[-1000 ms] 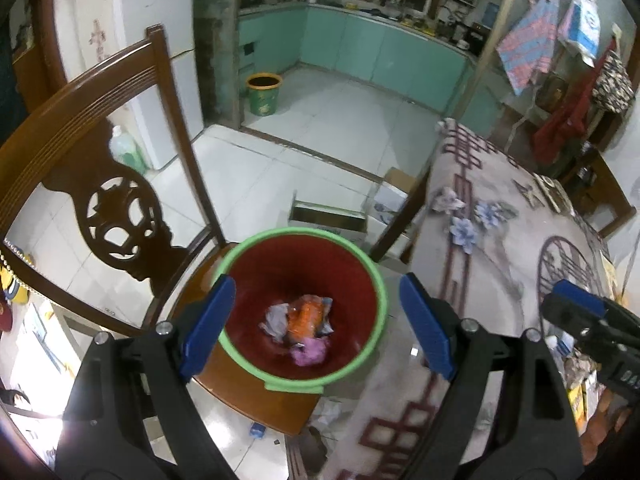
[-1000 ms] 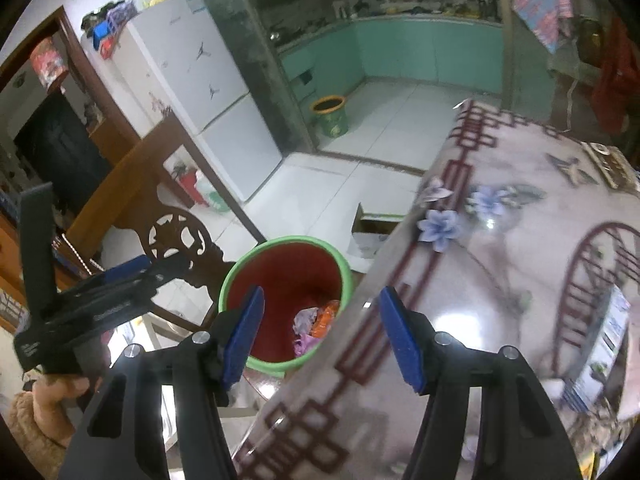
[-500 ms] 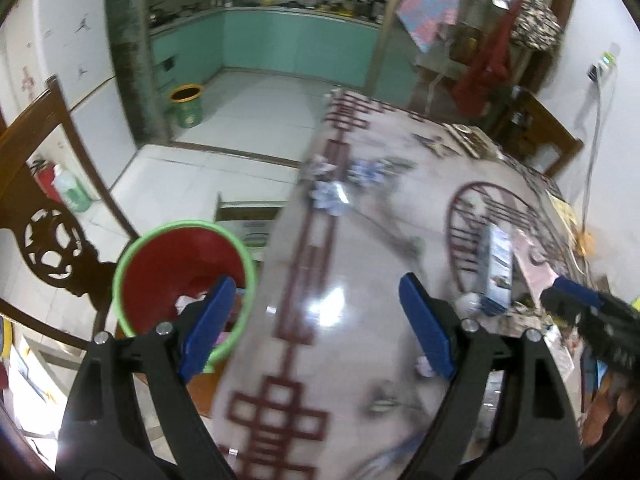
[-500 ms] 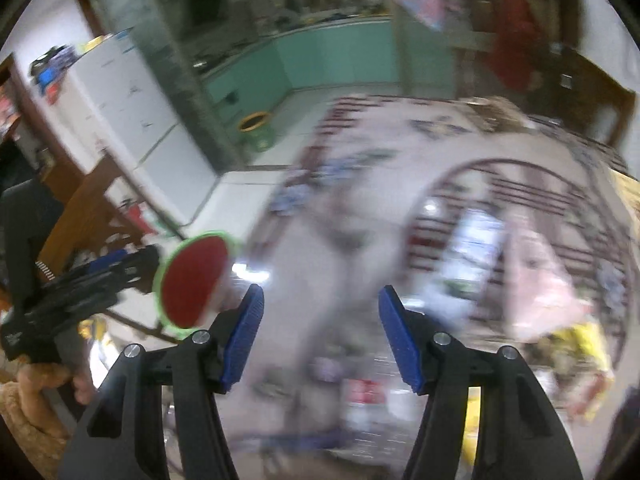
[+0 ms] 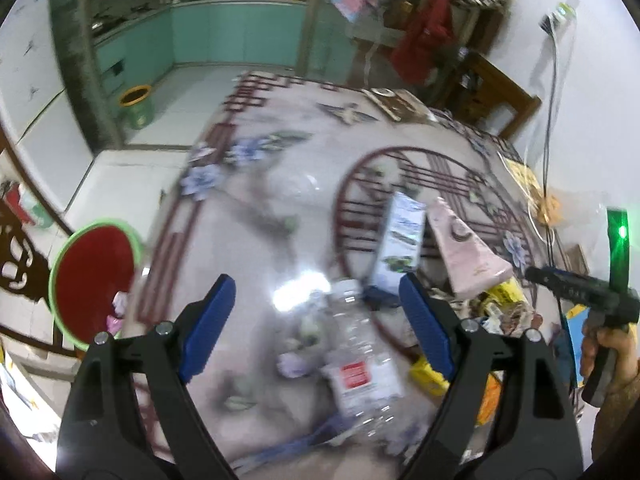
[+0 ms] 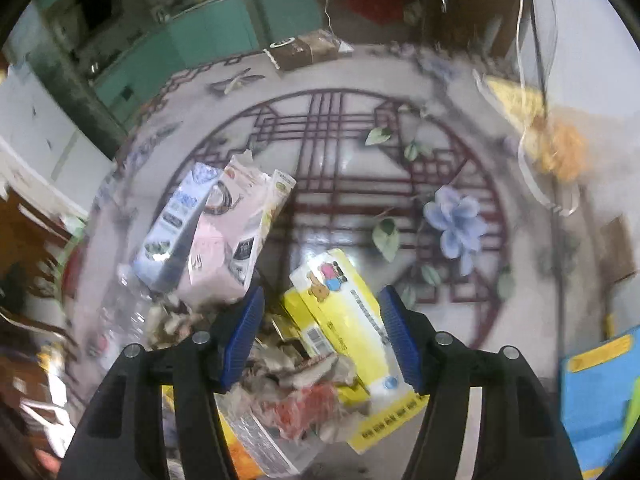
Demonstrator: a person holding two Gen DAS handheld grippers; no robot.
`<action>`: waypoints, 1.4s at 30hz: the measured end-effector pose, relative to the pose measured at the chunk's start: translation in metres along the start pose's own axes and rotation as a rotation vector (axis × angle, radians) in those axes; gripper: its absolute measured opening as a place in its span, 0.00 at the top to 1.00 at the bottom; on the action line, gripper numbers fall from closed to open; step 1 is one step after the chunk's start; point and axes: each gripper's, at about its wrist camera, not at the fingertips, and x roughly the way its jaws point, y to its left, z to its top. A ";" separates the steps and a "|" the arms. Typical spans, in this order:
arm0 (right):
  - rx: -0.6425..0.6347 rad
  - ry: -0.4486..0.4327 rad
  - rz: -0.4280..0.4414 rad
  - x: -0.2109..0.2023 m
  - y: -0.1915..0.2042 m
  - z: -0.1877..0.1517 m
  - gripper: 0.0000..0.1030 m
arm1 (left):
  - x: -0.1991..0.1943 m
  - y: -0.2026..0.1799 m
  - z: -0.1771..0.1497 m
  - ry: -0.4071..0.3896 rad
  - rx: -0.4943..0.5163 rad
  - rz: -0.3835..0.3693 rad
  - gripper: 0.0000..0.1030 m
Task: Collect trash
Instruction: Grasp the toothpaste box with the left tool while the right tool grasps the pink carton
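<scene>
My left gripper (image 5: pixel 316 300) is open and empty above a clear plastic bottle (image 5: pixel 360 352) lying on the patterned table (image 5: pixel 248 248). The red bin with a green rim (image 5: pixel 90 276) stands off the table's left edge with some trash in it. My right gripper (image 6: pixel 322 312) is open and empty over a trash pile: a yellow carton (image 6: pixel 348 332) lies between its fingers, crumpled wrappers (image 6: pixel 304 384) lie below. A pink box (image 6: pixel 224 248) and a blue-white carton (image 6: pixel 176 228) lean to its left. The right gripper also shows in the left wrist view (image 5: pixel 580 292).
A brown box (image 6: pixel 308 50) sits at the table's far edge. An orange-yellow bag with cords (image 6: pixel 548 140) lies at the right. A blue item (image 6: pixel 596 400) lies at the near right. A wooden chair (image 5: pixel 16 240) stands by the bin.
Both grippers have swung right, away from the bin and over the table. The left one now faces the bottle; the right one now hangs over the trash pile. Both stay open.
</scene>
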 end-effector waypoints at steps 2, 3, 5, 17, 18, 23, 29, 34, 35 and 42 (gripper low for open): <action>0.004 -0.003 0.061 0.006 0.005 0.012 0.40 | 0.014 -0.015 0.005 0.020 0.002 -0.004 0.21; 0.004 0.006 0.102 0.013 0.010 0.020 0.32 | 0.023 -0.021 0.008 0.040 -0.004 -0.006 0.21; 0.018 0.058 0.179 0.033 0.020 0.035 0.27 | 0.038 -0.031 0.011 0.069 -0.007 -0.004 0.21; 0.053 0.235 0.369 0.104 0.027 0.057 0.53 | 0.088 -0.052 0.021 0.145 0.043 0.055 0.21; 0.072 0.212 0.399 0.099 0.021 0.059 0.53 | 0.096 -0.055 0.023 0.152 0.052 0.050 0.21; 0.133 0.047 0.397 0.057 -0.011 0.069 0.53 | 0.126 -0.077 0.033 0.173 0.127 0.022 0.21; 0.174 -0.021 0.352 0.037 -0.034 0.068 0.53 | 0.174 -0.099 0.036 0.244 0.200 0.002 0.21; 0.194 -0.014 0.335 0.041 -0.036 0.058 0.53 | 0.194 -0.098 0.033 0.282 0.180 -0.003 0.41; 0.198 -0.014 0.335 0.042 -0.034 0.057 0.53 | 0.195 -0.096 0.033 0.289 0.171 -0.012 0.52; 0.166 -0.048 0.323 0.030 -0.010 0.049 0.53 | 0.160 -0.090 0.041 0.213 0.150 -0.038 0.53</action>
